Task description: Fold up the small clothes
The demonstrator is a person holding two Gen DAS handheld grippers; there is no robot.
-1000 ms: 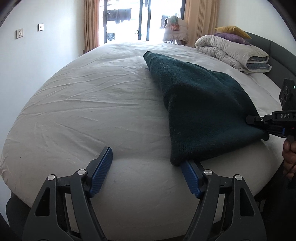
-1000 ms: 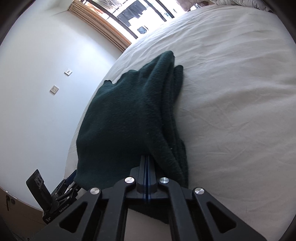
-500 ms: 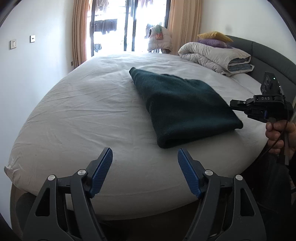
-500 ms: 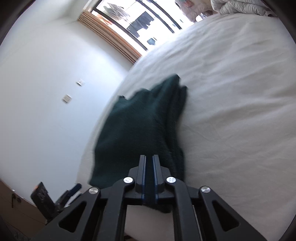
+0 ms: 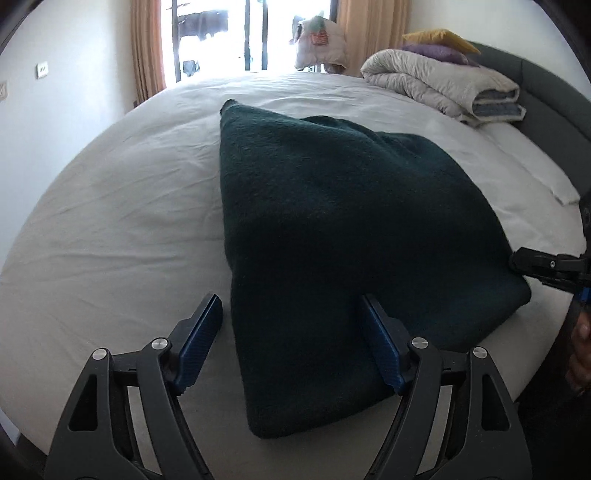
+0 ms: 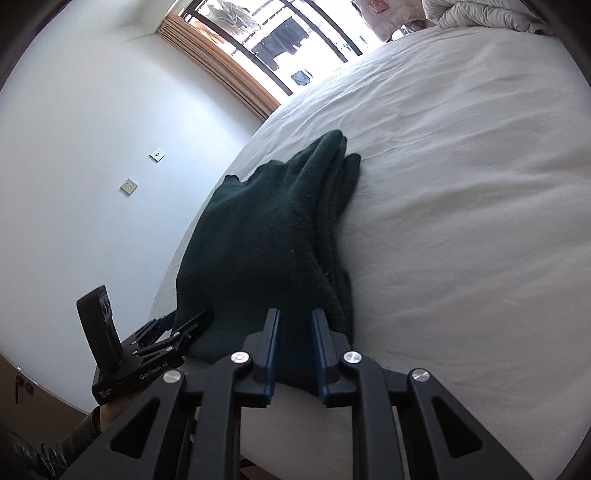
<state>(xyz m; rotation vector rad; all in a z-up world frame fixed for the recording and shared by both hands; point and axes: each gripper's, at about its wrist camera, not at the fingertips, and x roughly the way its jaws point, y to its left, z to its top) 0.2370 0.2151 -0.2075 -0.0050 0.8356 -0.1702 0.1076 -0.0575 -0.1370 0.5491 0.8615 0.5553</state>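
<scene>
Dark green garment lying folded in several layers on the white bed, near corner close to the mattress edge, far end tapering toward the window. Left gripper spread wide, its 2 blue pads straddling the near corner: the left pad over bare sheet, the right pad over or against the cloth, nothing pinched. Right gripper set at the garment's right-hand corner, jaws only part-way open with dark cloth between the pads; hard to tell whether any pressure is on it (looks more like a loose straddle than a pinch). Judged as the start of another fold: both near corners lined up for a grasp. Next move likely calls for closing both sets of jaws on all layers at once, lifting together and carrying the near edge toward the far end, keeping it level so the stack stays aligned. Thick fleece, so a shallow bite may slip off. Rolled duvet and pillows sit well apart at the headboard.
</scene>
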